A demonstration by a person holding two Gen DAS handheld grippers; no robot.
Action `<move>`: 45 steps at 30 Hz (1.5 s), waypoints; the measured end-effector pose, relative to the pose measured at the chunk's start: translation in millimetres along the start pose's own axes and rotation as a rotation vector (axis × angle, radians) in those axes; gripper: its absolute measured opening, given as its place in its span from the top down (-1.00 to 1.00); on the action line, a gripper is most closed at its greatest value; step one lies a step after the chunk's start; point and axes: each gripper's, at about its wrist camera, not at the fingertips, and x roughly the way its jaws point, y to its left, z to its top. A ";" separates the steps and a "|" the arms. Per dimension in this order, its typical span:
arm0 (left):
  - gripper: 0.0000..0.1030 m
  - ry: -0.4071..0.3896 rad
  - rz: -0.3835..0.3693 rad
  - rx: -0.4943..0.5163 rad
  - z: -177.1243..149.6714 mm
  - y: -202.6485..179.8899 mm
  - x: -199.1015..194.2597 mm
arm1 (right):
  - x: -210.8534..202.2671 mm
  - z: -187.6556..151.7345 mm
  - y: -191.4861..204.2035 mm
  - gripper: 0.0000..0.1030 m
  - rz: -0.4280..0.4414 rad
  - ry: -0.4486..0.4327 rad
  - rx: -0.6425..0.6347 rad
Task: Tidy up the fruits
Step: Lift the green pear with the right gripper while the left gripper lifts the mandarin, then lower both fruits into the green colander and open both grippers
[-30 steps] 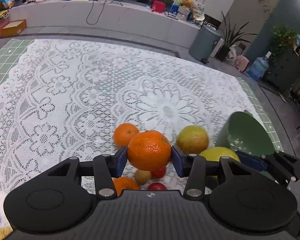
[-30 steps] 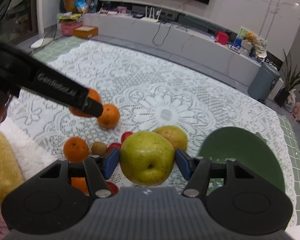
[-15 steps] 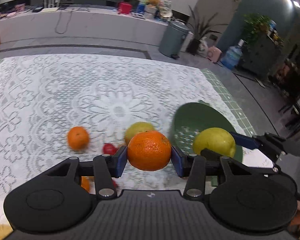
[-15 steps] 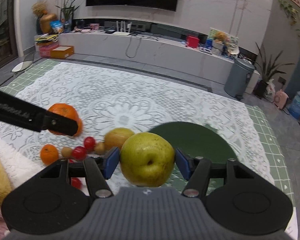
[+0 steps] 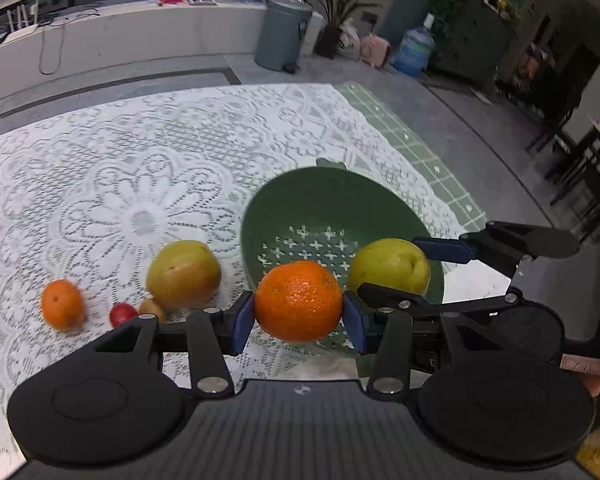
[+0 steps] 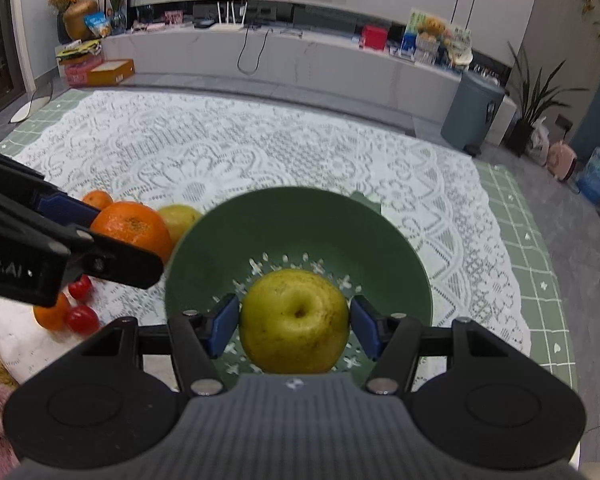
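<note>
- Green plastic colander [image 6: 300, 220]: one, near right on the lace cloth [image 5: 120, 160], nothing lying in it. Both loads should end over its perforated floor, not over the rim.
- Right gripper [image 6: 294, 326]: clamped on a yellow-green pear [image 6: 294, 322], held over the middle of the colander. Judgement: lower it close to the floor before letting go, so it does not bounce out.
- Left gripper [image 5: 299, 316]: clamped on a large orange [image 5: 299, 300], over the colander's near-left rim. Judgement: carry it further in, clear of the pear, and release one fruit at a time so they do not knock together.
- Pears: two; the second pear [image 5: 183, 279] rests on the cloth left of the colander.
- Oranges: three; the held one, plus two small ones on the cloth.
- Small red fruits [image 6: 83, 318]: two seen, near left.
- Small brown fruit [image 5: 153, 309]: one, touching the resting pear; kind unclear.
</note>
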 end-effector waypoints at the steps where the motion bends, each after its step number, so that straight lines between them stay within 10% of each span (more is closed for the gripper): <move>1: -0.03 0.010 0.005 0.013 1.7 -1.9 5.3 | 2.9 0.0 -2.5 -0.14 0.006 0.012 -0.001; 16: -0.03 0.081 0.078 0.162 16.3 -11.9 45.0 | 50.4 0.0 -15.3 -0.14 0.056 0.187 -0.079; 45: -0.04 0.274 0.066 0.282 26.2 -21.4 98.2 | 60.2 5.9 -11.1 -0.15 0.098 0.256 -0.244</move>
